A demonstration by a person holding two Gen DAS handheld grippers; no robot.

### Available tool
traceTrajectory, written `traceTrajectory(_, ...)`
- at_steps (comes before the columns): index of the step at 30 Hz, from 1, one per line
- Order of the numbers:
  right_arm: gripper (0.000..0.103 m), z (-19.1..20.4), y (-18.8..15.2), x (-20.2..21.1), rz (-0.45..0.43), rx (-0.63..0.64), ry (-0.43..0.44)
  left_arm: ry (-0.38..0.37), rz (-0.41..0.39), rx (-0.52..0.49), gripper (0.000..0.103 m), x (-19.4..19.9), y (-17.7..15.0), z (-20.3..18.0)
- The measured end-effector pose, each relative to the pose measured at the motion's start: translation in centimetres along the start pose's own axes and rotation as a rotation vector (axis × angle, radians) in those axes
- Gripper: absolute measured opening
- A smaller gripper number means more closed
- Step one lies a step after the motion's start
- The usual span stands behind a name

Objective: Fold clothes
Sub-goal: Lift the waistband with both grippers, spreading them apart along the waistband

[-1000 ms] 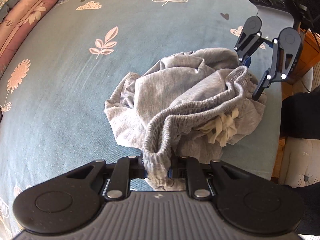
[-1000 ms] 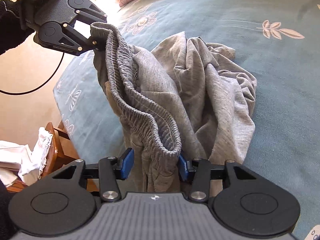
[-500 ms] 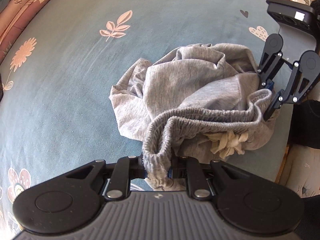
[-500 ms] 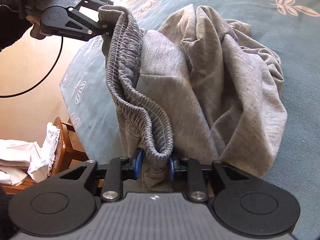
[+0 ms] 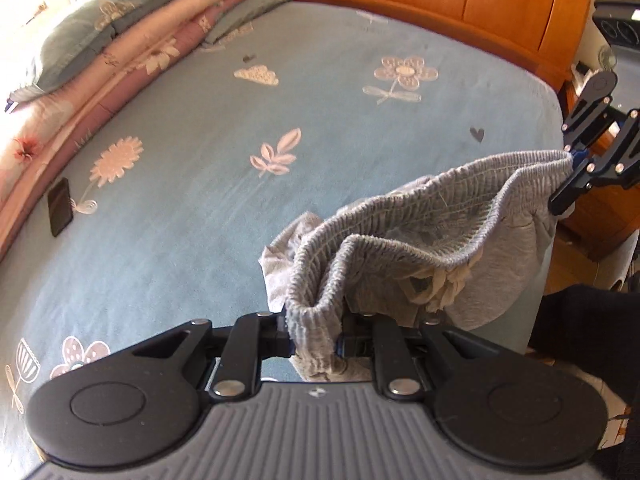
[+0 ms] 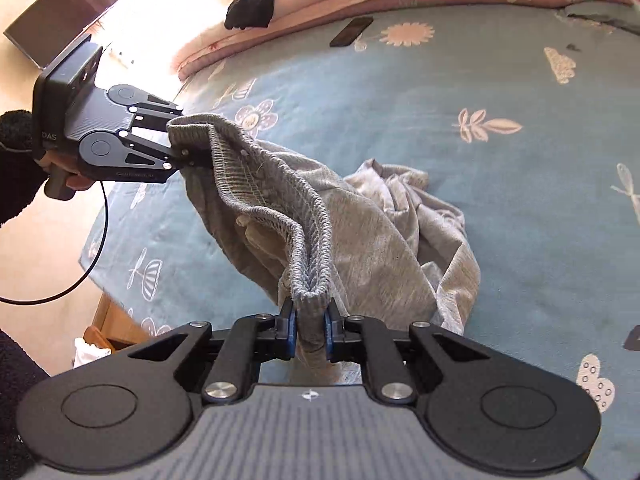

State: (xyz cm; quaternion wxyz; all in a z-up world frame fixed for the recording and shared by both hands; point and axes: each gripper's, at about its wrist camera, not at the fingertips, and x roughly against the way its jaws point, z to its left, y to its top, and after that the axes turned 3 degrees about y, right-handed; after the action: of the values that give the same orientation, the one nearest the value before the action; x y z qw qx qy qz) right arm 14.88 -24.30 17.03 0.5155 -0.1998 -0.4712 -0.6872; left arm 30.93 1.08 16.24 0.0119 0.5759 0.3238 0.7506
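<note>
Compared with half a second earlier, both grippers have been raised: the elastic waistband [image 5: 460, 200] of the grey trousers [image 6: 380, 240] now spans clear of the blue bedspread [image 5: 200, 200] between them, where it previously sagged close to the heaped cloth. The left wrist view has tilted up to take in the wooden headboard [image 5: 400, 8] and the stacked pillows [image 5: 120, 40], neither visible earlier.

Left gripper [image 5: 314, 340]: jaws clamped on one bunched end of the waistband, the fabric filling the gap between the fingers. From this point the waistband runs ahead and to the right of the jaws, up to the right gripper [image 5: 572, 172].

Right gripper [image 6: 310, 332]: blue-padded jaws pressed together on the other end of the waistband, folded double between the pads. The band rises ahead and to the left of these jaws to the left gripper [image 6: 188, 156], held in a person's hand [image 6: 64, 176].

The trouser body hangs below the waistband; its lower part lies crumpled on the bedspread ahead and right of the right jaws. A pale drawstring [image 5: 444, 288] dangles inside the open waist, just ahead of the left jaws.

A dark phone [image 6: 352, 31] lies on the bedspread well beyond both grippers.
</note>
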Motion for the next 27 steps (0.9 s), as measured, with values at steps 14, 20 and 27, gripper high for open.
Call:
traceTrajectory(14,0.019,10.6,2.1,4.0,-0.259,0.043,-0.066,0.136,-0.195,-0.088,0.014,14.4,5.0,1.8)
traceTrajectory(20,0.050,12.6,2.5,3.1,-0.313,0.120,-0.022,0.194,-0.208,-0.121,0.014,17.9,7.7,1.8)
traceTrajectory(27,0.052,14.6,2.9,1.7,-0.387,0.150,0.037,0.234,-0.207,-0.162,0.013,18.6,9.7,-0.1)
